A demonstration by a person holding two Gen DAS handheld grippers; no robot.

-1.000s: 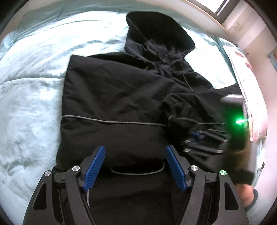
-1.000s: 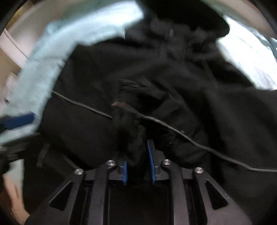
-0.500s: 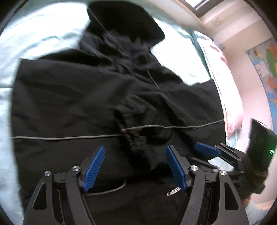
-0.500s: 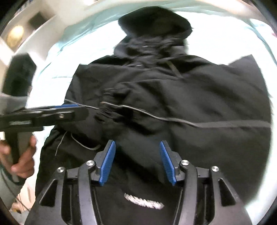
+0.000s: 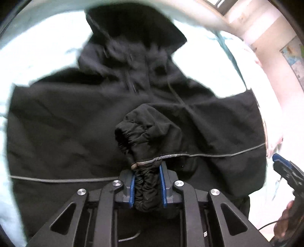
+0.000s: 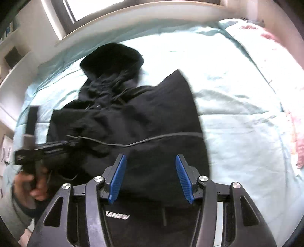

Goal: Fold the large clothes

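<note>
**Black hooded jacket on the bed, sleeve cuff pinched by the left gripper**

A bed (image 6: 237,117) covered in a pale blue sheet fills the scene, with a window (image 6: 95,7) at its far side and a pink patterned pillow (image 6: 273,43) along its right edge. In the left wrist view a map poster (image 5: 293,57) hangs on the pinkish wall at the far right.

A black hooded jacket (image 6: 152,121) lies spread on the sheet, its hood (image 6: 112,58) at the far end, pointing toward the window. A thin grey piping line (image 5: 218,155) runs across the body from left to right. A white logo shows on the near part of the fabric in the right wrist view.

The left gripper (image 5: 147,187) has its blue fingers (image 5: 131,189) pressed onto the gathered elastic sleeve cuff (image 5: 146,150), which bunches up between them and rises above the middle of the jacket. The sleeve trails off to the right.

The right gripper (image 6: 151,177) hovers over the near right part of the jacket with its blue fingers (image 6: 184,179) spread wide, nothing between them. The view is somewhat motion-blurred.
</note>
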